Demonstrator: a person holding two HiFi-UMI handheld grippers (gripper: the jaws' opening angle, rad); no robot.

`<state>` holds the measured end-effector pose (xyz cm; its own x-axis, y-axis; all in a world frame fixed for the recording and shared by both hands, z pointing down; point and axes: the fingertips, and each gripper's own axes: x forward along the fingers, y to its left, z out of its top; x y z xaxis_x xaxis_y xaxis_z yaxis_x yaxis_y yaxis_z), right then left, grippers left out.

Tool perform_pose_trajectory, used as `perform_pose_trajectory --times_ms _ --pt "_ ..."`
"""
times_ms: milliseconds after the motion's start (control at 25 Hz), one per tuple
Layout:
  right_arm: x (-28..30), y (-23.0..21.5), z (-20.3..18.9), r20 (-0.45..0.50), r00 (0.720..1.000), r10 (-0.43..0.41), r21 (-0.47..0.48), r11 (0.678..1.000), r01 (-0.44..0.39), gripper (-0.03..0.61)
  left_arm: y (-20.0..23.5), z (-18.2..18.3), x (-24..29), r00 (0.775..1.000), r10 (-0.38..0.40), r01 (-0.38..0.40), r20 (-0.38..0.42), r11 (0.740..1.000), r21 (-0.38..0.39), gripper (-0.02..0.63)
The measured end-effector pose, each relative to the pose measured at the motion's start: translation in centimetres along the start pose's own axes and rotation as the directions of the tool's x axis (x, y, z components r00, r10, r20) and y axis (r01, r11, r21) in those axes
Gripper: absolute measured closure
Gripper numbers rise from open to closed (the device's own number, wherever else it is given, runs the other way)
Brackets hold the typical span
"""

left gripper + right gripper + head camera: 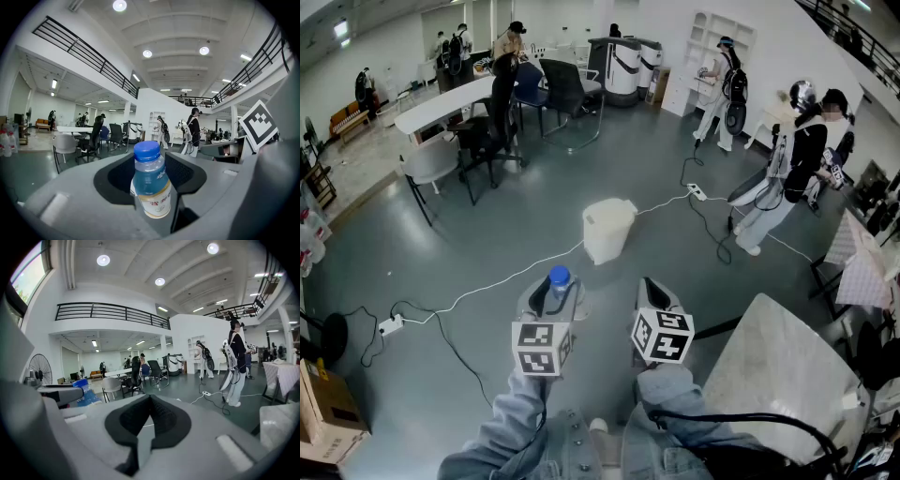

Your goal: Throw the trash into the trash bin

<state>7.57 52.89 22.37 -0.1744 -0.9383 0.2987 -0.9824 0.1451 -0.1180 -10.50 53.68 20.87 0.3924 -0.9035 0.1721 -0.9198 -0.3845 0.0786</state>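
A clear plastic bottle (560,279) with a blue cap and a pale label stands upright between the jaws of my left gripper (551,298), which is shut on it and holds it in the air. In the left gripper view the bottle (150,185) fills the gap of the left gripper (150,165). My right gripper (654,292) hovers beside it to the right; in its own view the right gripper (150,399) has its black pads together with nothing between them. The white trash bin (607,230) stands on the grey floor a short way ahead, between the two grippers.
A white cable (487,286) with a power strip (391,325) crosses the floor in front of the bin. A marble-topped table (778,366) stands at the right, a cardboard box (326,412) at the lower left. Chairs (431,164) and several people (792,164) stand further back.
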Motion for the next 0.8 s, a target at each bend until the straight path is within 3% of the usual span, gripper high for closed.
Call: perform_pose_trajectory --times_ms 240,800 --pt "0.4 0.8 0.1 0.031 1.0 -0.003 0.034 0.999 0.002 0.575 1.2 -0.1 -0.2 1.0 -0.004 0.004 0.011 1.0 0.013 0.4" --pt "1.8 3.5 -1.3 0.006 0.997 -0.074 0.067 0.995 0.073 0.575 5.6 -0.9 -0.7 0.999 -0.045 0.045 -0.017 0.999 0.031 0.399"
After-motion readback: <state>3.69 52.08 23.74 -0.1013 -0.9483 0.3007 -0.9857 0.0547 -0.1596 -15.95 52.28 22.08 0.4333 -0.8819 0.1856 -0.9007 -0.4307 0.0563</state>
